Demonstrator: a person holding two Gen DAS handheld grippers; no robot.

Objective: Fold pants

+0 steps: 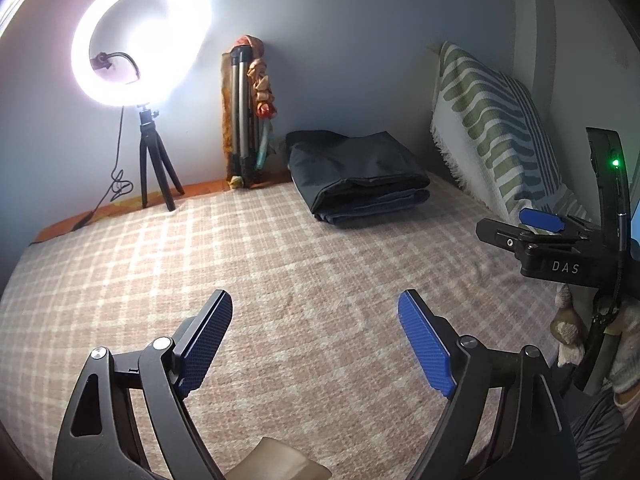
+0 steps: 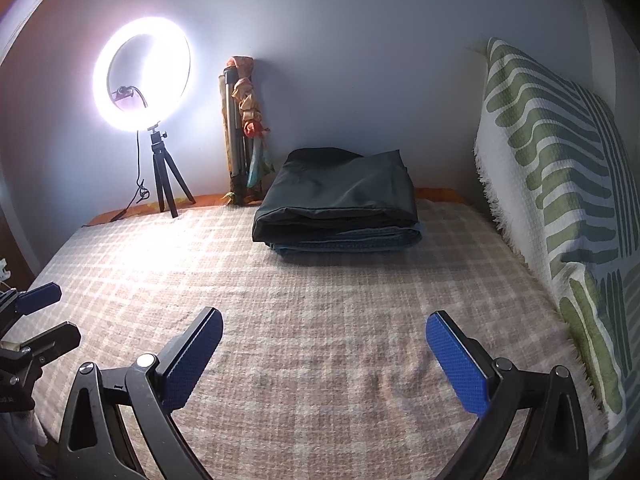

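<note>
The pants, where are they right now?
The folded pants lie at the far end of the checked bed cover, near the wall, in both views. A folded tripod stands left of them, and a green striped cushion is on their right.

Folded pants [image 2: 338, 200] on bed [image 2: 304, 320] near far edge, ring light [image 2: 142, 80] at far left corner, tripod [image 2: 240, 136] between them, pillow [image 2: 560, 184] along right edge

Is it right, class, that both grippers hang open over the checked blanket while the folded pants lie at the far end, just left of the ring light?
Not quite. The folded pants lie right of the ring light, as the right wrist view shows. Both the left gripper and right gripper do hang open over the checked blanket.
</note>
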